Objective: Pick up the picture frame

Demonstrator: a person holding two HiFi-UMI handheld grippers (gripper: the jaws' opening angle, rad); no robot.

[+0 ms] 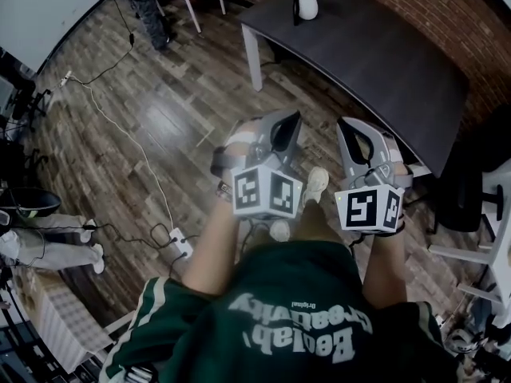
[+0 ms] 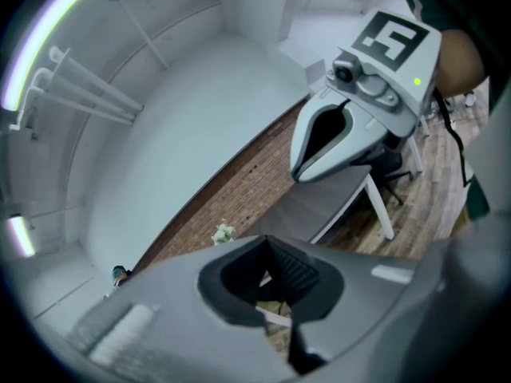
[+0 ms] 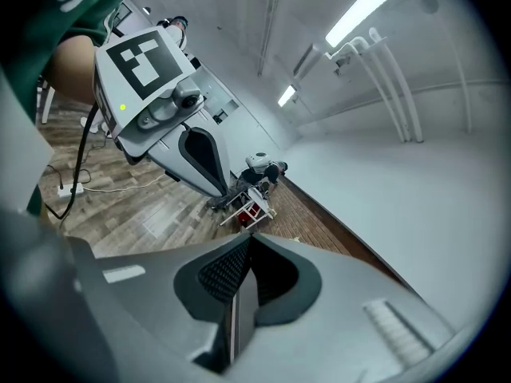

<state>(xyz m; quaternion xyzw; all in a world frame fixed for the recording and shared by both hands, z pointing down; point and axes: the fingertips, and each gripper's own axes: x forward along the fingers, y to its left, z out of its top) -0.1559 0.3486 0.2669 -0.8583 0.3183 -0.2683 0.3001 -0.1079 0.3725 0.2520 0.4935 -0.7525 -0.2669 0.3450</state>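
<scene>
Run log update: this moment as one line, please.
left gripper: shut, empty | right gripper: shut, empty | both above floor, short of table | picture frame: not made out

Right gripper [image 3: 246, 252], jaws together and empty, left gripper [image 3: 217, 183] beside it, wooden floor [image 3: 144, 206] below

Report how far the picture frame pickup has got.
Nothing is done yet. Both the left tool and the right tool are shut and empty, held short of the table. A dark upright thing beside the vase may be the frame. Approach and grasp remain.
</scene>
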